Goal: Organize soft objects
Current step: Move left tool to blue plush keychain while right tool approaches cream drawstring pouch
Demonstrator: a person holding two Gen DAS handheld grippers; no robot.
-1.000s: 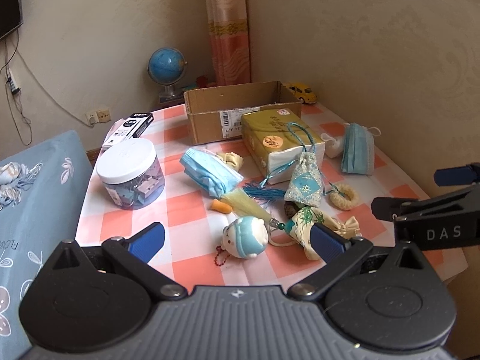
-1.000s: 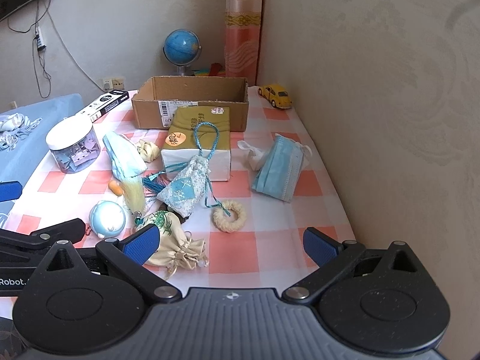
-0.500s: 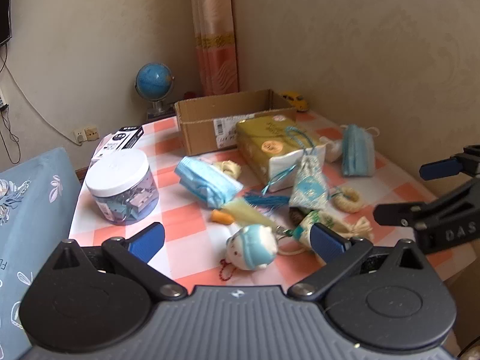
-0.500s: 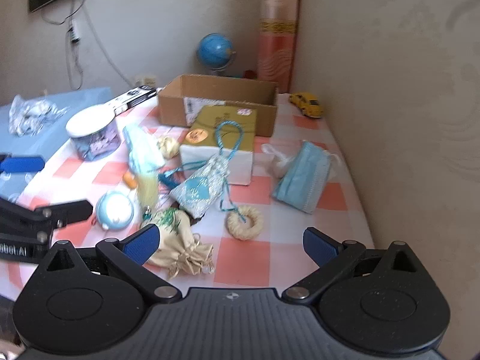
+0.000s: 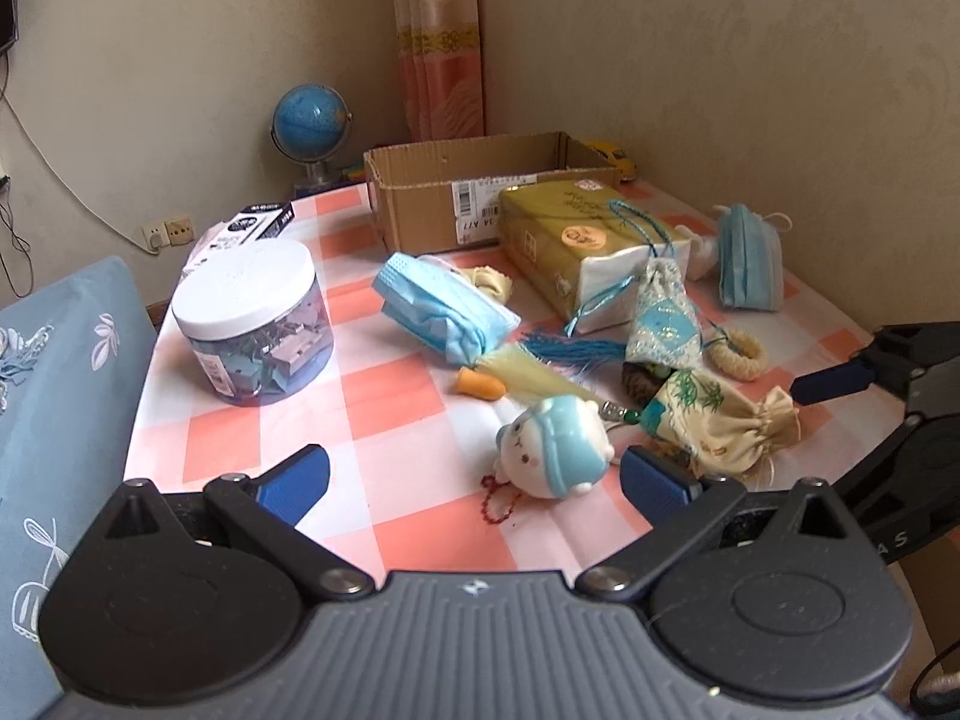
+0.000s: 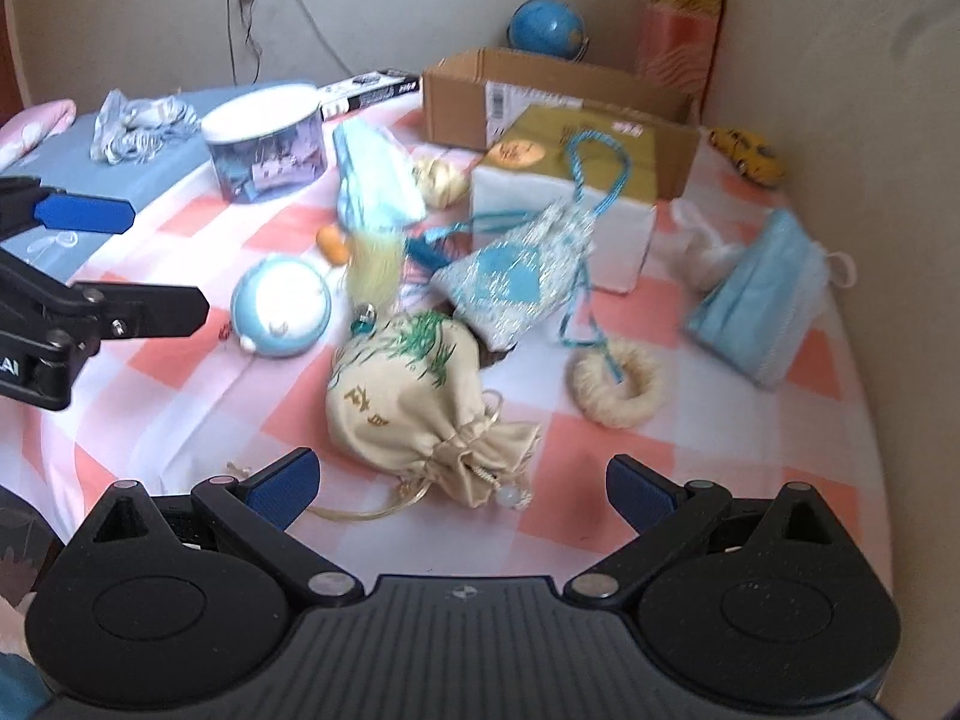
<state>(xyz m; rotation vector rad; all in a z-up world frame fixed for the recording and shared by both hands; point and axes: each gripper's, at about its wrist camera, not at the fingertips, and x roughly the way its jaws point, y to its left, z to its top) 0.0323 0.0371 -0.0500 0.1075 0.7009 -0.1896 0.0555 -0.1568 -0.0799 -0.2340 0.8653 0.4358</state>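
Soft things lie scattered on the checked tablecloth (image 5: 384,396). A cream drawstring pouch (image 6: 414,402) lies just ahead of my open right gripper (image 6: 459,489). A round blue-and-white plush (image 5: 555,447) lies just ahead of my open left gripper (image 5: 474,480). Further back are a silver-blue sachet (image 6: 516,276), a woven ring (image 6: 618,384), two blue face masks (image 5: 444,309) (image 6: 762,312) and a tissue pack (image 5: 576,246). An open cardboard box (image 5: 480,192) stands at the back. Both grippers are empty.
A clear jar with a white lid (image 5: 252,324) stands at the left. A black-and-white carton (image 5: 252,228), a globe (image 5: 309,120) and a yellow toy car (image 6: 750,147) are at the back. A wall runs along the right; a blue bed (image 5: 54,372) lies left.
Both grippers have moved forward and lower toward the table. The right one now sits close over the cream pouch, the left one close to the plush. Nothing was picked up.
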